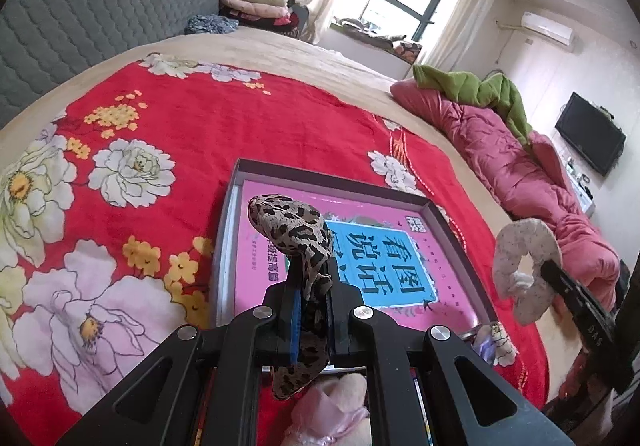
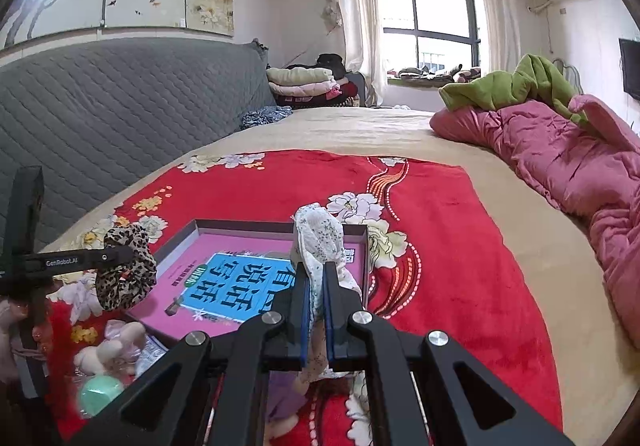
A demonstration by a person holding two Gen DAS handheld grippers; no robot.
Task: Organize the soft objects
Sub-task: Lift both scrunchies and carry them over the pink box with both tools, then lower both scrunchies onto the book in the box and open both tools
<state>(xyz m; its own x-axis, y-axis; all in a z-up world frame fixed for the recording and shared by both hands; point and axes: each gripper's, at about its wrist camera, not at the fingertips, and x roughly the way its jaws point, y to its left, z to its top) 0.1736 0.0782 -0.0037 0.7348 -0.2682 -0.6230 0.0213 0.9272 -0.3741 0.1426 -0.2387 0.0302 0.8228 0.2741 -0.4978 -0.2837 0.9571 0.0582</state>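
Leopard-print fabric, a scrunchie (image 1: 294, 234), is pinched between the fingers of the left hand-held gripper (image 1: 310, 286), which holds it up over the near left part of a shallow grey box (image 1: 332, 181) lying on the red flowered blanket (image 1: 192, 117) on the bed. To its right, the right hand-held gripper (image 2: 316, 286) is clamped on a pale speckled scrunchie (image 2: 320, 234), which hangs above the near right edge of the same box. A pink book with a blue panel (image 1: 384, 258) lines the box floor, so both pieces would land on a flat, slick cover rather than on cloth. The step in hand looks like setting the two scrunchies down inside the box, and it would go best if each hand-held gripper came low before letting go, since a ring of elastic fabric dropped from height tends to bounce or roll over a low wall. Placing them side by side, leopard to the left and speckled to the right, keeps the arms from crossing. Near the front edge lie a small plush toy (image 2: 108, 350) and a green ball (image 2: 100, 394), still outside the box; from where I stand I cannot tell whether the plush touches the box wall. Opening the jaws fully should free the cloth, because loose folds could snag on the blue pads (image 2: 306, 318).
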